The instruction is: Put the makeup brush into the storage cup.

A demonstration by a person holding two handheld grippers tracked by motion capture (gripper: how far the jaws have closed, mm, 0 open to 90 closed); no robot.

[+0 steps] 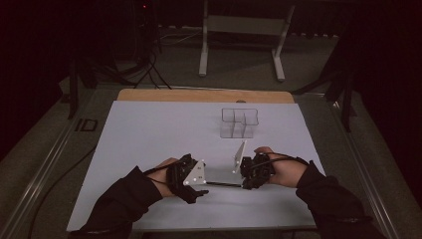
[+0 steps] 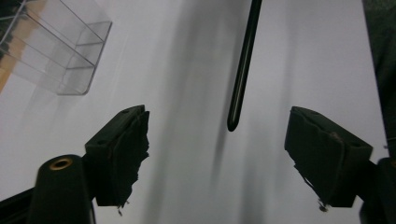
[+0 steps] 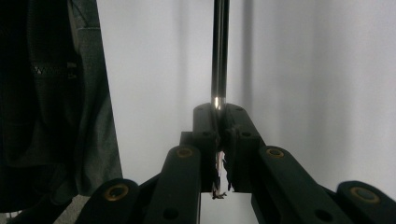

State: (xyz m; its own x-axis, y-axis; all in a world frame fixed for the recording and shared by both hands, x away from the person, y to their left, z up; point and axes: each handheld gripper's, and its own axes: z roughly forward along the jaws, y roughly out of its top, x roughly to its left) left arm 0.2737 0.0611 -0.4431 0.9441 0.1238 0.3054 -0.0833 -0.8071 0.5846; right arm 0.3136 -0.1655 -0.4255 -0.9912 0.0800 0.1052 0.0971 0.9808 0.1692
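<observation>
Dim room — white table sheet (image 1: 149,149) | right hand-held gripper (image 3: 218,140) clamps black rod (image 3: 220,56) | left hand-held gripper (image 2: 215,140) apart

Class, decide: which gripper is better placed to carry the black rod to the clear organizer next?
Right. The right gripper is shut on the black rod; the left gripper is open, not gripping it.

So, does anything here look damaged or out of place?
The left gripper has torn, frayed black padding hanging off its open jaws. Otherwise nothing odd: the right gripper clamps a thin black rod, and the clear plastic compartment box stands upright.
</observation>
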